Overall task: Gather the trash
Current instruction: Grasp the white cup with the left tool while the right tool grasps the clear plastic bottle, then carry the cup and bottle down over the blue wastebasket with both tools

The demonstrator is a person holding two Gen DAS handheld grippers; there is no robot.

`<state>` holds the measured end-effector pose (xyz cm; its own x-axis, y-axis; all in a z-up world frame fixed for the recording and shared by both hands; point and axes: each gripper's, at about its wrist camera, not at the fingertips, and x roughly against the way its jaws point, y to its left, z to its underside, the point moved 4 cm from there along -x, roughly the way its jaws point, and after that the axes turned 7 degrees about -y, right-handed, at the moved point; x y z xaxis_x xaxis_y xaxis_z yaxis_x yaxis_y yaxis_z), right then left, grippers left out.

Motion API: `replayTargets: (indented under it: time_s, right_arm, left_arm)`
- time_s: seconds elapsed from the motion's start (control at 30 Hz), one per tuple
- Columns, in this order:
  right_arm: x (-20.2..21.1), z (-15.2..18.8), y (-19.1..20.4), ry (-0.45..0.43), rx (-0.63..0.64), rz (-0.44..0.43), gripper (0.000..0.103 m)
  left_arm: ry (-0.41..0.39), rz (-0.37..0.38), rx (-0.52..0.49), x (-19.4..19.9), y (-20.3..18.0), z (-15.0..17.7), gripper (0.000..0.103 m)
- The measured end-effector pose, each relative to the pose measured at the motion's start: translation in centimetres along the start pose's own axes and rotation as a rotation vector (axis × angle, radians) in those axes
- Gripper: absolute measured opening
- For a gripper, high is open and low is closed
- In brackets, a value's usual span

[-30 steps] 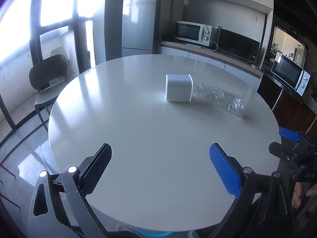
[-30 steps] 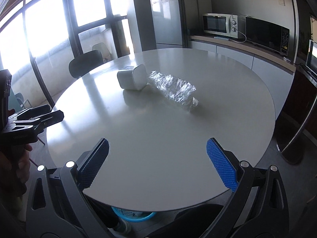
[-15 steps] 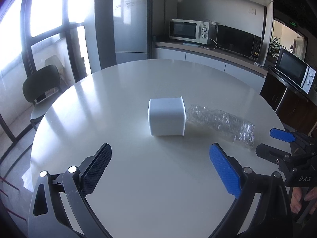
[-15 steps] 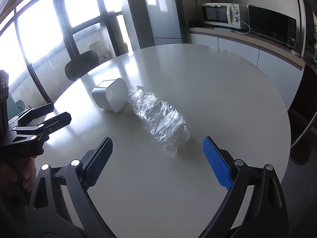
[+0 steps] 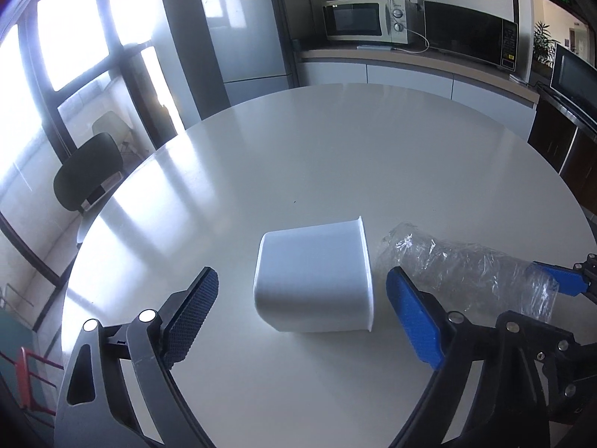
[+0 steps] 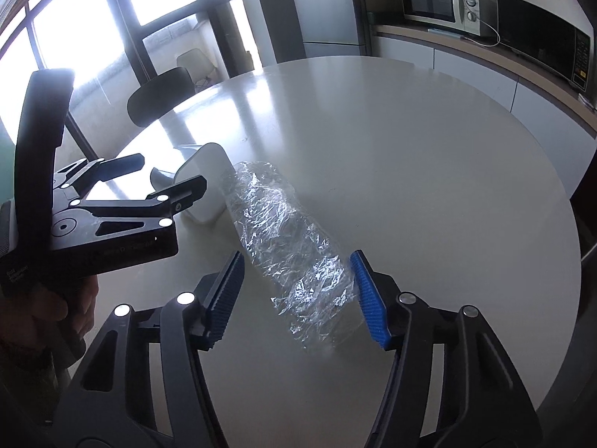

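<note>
A white plastic bin point(image 5: 315, 278) lies on its side on the round white table point(image 5: 335, 156), its mouth toward a crumpled clear plastic wrapper point(image 5: 462, 272). My left gripper point(image 5: 302, 313) is open, its fingers on either side of the bin, not touching it. In the right wrist view the wrapper point(image 6: 294, 257) lies lengthwise between the open fingers of my right gripper point(image 6: 298, 295), with gaps on both sides. The bin point(image 6: 205, 190) shows behind it, partly hidden by the left gripper's body point(image 6: 112, 209).
A dark chair point(image 5: 89, 171) stands at the table's far left by the windows. A counter with microwaves point(image 5: 367, 18) and a fridge point(image 5: 242, 33) line the back wall. The table edge curves close on the right.
Both grippers have moved forward over the table. The left one has come up around the bin, the right one around the wrapper. Both stay open.
</note>
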<state>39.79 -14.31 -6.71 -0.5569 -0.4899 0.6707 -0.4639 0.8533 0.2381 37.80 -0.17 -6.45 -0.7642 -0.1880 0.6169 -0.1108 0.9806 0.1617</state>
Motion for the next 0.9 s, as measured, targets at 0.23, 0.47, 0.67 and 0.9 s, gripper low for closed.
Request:
replayTargets:
  time_s: [0.23, 0.47, 0.67, 0.9]
  right_arm:
    - [0.5, 0.6, 0.8, -0.009, 0.017, 0.013, 0.036]
    - [1.9, 1.8, 2.0, -0.025, 0.027, 0.0, 0.016]
    - [3.2, 2.6, 2.5, -0.048, 0.008, 0.005, 0.013]
    - [5.0, 3.8, 3.4, -0.074, -0.001, 0.002, 0.012]
  left_arm:
    - [0.022, 0.011, 0.041, 0.1, 0.9, 1.2, 0.058]
    - [0.011, 0.076, 0.13, 0.9, 2.4, 2.5, 0.055]
    - [0.011, 0.086, 0.18, 1.7, 4.0, 4.4, 0.05]
    - [0.009, 0.133, 0.249, 3.1, 5.6, 6.0, 0.026]
